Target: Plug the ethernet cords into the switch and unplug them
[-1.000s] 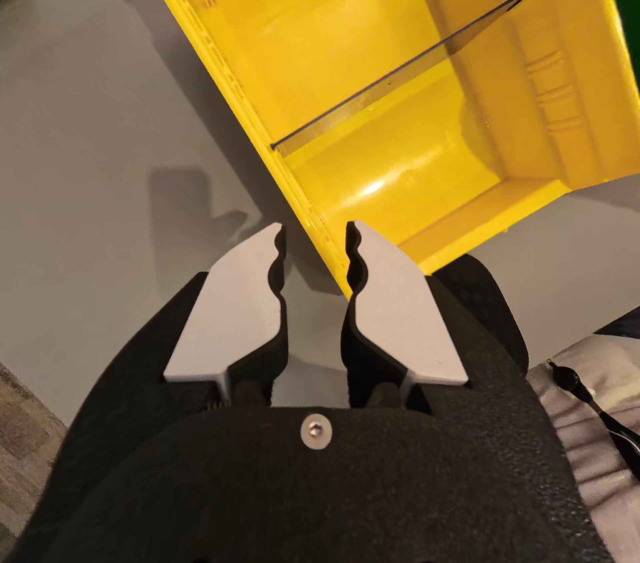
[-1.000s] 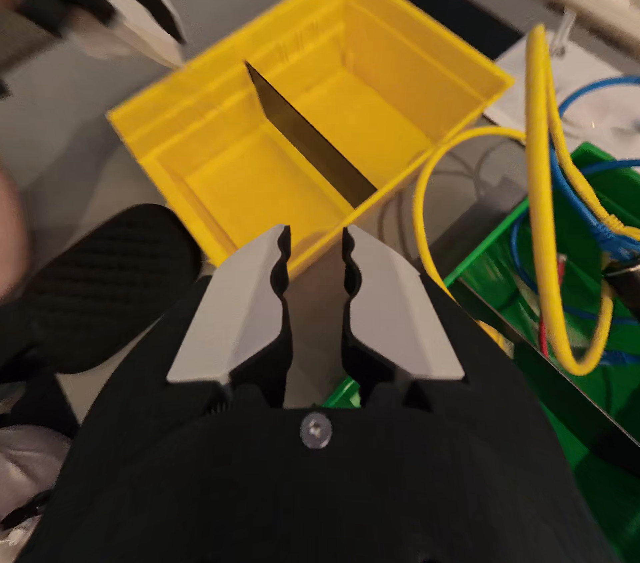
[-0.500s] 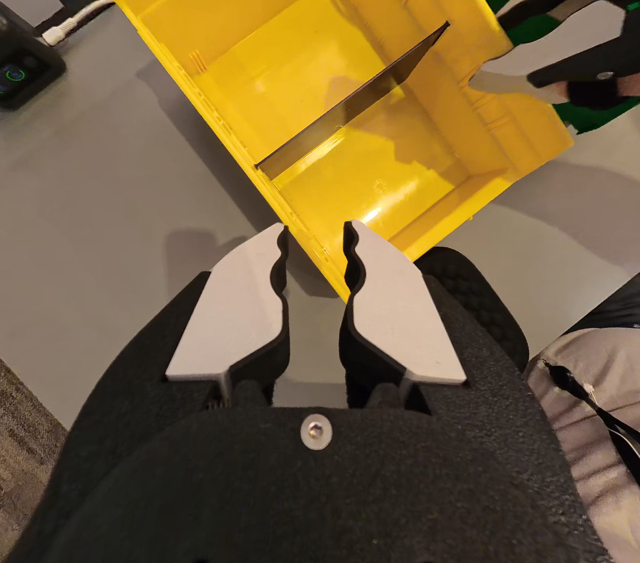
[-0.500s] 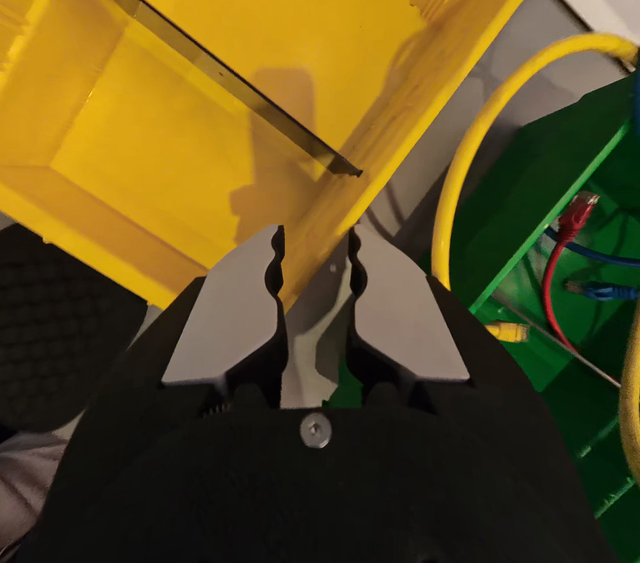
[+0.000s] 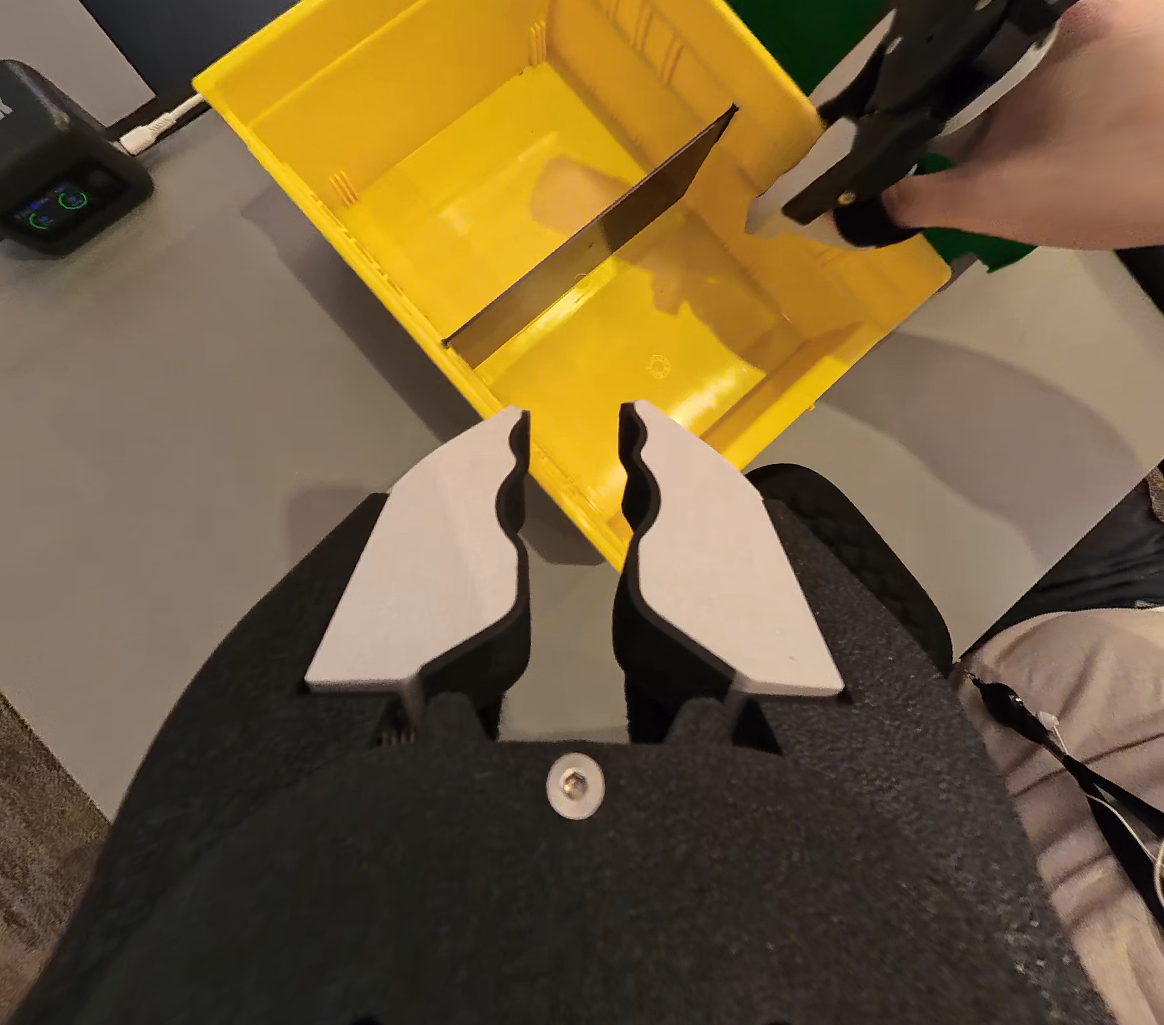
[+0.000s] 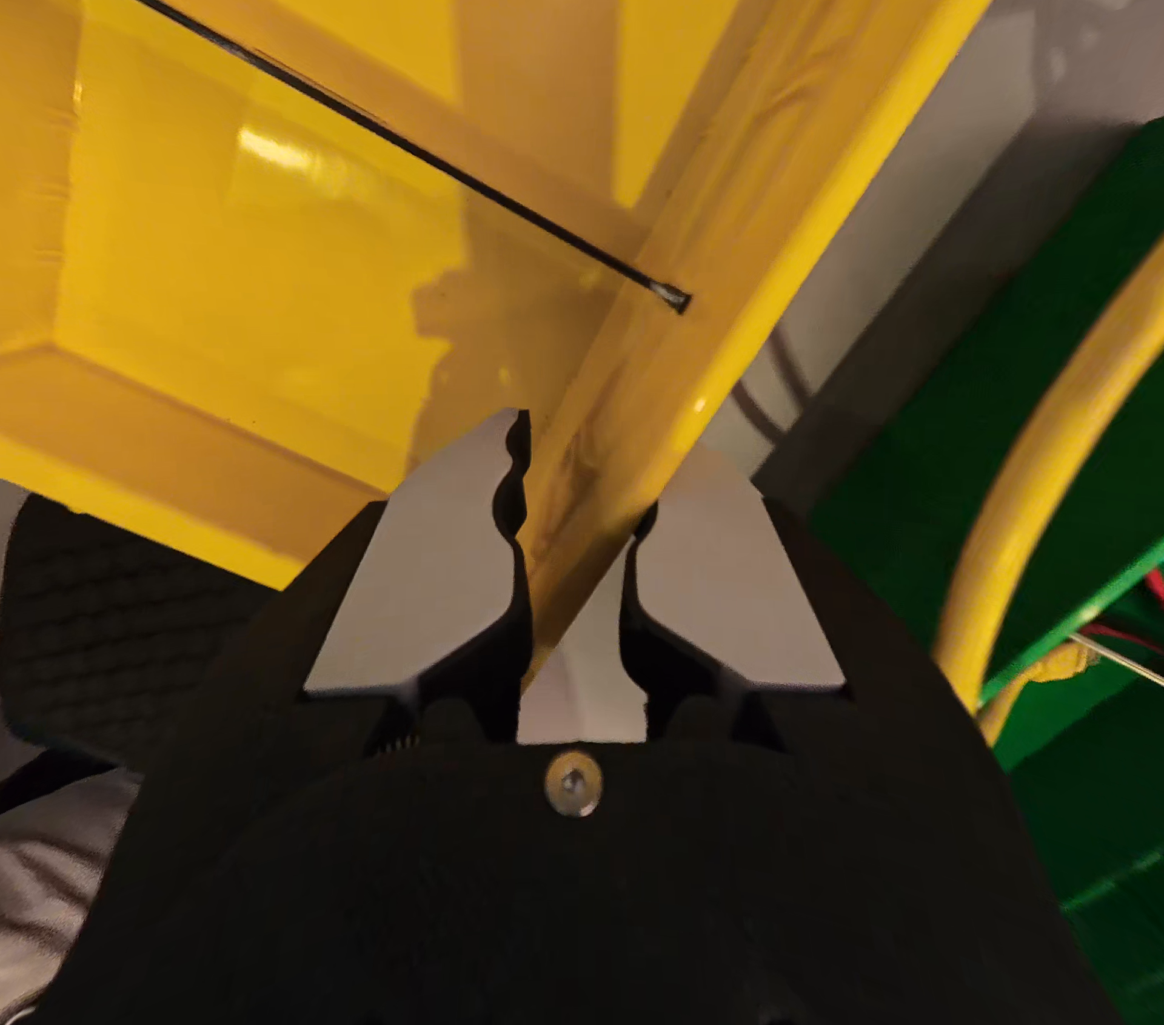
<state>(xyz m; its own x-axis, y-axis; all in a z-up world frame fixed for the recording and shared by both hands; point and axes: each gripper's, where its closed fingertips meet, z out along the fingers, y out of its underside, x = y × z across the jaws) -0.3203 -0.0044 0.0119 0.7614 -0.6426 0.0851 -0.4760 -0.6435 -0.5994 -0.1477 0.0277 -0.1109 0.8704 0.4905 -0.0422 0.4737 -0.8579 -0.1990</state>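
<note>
Yellow ethernet cord (image 6: pixel 1033 490) loops over green bin (image 6: pixel 982 427) at 3 o'clock, unplugged; switch not visible. Right tool (image 6: pixel 582 465) straddles yellow bin (image 6: pixel 756 238) wall, fingers parted, closer than half second ago. Left tool (image 5: pixel 573 415) open, empty, at bin's near corner above grey table (image 5: pixel 189 396), pulled back since.

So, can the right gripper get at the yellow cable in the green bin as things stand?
Probably not directly: the right gripper has its jaws astride the yellow bin wall. The yellow cable loops over the green bin beside it, so the gripper must lift clear first.
</note>
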